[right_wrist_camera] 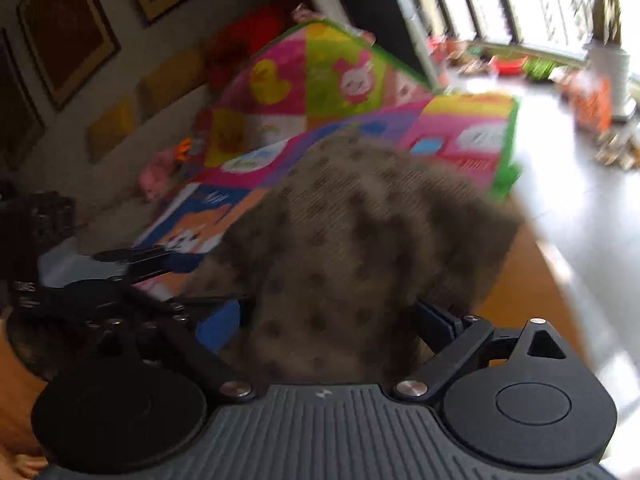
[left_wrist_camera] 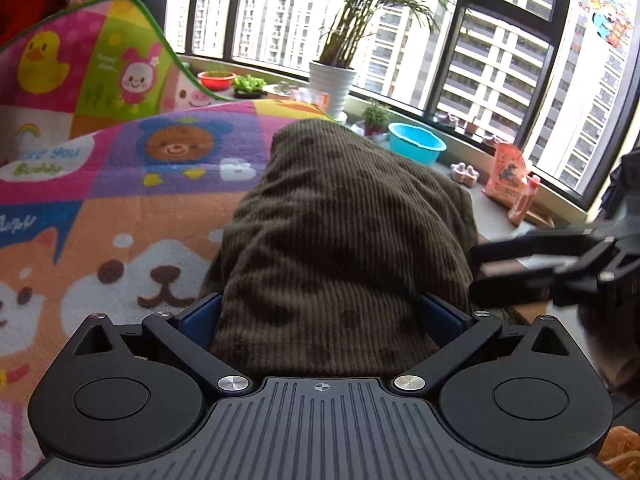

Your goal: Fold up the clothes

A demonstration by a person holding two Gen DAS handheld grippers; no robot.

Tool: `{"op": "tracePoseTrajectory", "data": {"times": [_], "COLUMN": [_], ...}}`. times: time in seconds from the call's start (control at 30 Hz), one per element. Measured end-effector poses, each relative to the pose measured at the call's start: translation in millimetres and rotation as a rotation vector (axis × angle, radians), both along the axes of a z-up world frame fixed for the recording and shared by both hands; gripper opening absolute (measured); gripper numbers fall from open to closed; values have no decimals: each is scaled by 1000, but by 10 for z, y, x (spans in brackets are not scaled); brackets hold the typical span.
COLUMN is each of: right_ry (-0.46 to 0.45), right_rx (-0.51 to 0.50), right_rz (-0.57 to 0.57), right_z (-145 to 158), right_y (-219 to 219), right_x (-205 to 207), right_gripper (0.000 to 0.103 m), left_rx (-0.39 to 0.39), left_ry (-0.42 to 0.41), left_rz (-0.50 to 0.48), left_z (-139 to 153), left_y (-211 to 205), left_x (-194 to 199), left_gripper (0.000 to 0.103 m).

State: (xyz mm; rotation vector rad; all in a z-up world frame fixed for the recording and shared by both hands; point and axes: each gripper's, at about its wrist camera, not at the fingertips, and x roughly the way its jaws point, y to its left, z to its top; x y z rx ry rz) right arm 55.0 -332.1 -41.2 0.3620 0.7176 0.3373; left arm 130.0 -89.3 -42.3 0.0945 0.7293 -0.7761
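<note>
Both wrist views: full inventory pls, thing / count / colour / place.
garment: 1, olive-brown corduroy with dark spots, lying bunched on the mat, its near end between the jaws of both grippers
mat: 1, multicolour cartoon print, under the garment, far edge curled up
plant pot: 1, white, holding a palm, on the window ledge
basin: 1, blue, on the ledge
bowl: 1, red, far end of the ledge
bag: 1, orange, on the ledge at right
frames: at least 2, gold-edged, on the wall
left gripper: 1, black, blue pads, jaws wide around the garment
right gripper: 1, black, blue pads, jaws wide around the garment
</note>
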Motion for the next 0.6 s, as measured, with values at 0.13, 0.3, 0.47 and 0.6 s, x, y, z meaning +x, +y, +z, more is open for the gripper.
{"op": "tracePoseTrajectory", "data": {"times": [0.13, 0.3, 0.47, 0.6], "right_ry": [-18, -40, -42, -60], "right_rx": [3, 34, 32, -14], "right_rz": [30, 122, 219, 271], "right_z": [-98, -138, -113, -33], "right_y": [172, 321, 595, 749], "right_x": [309, 852, 1466, 1654], "right_gripper": [103, 103, 103, 103], "left_rx": [-9, -29, -4, -40], "left_ry": [18, 41, -9, 25], "left_rz": [70, 109, 173, 198], "left_z": [-35, -43, 13, 100], "left_y": [177, 436, 625, 870], "left_x": [114, 251, 369, 487], "left_gripper": [103, 103, 103, 103]}}
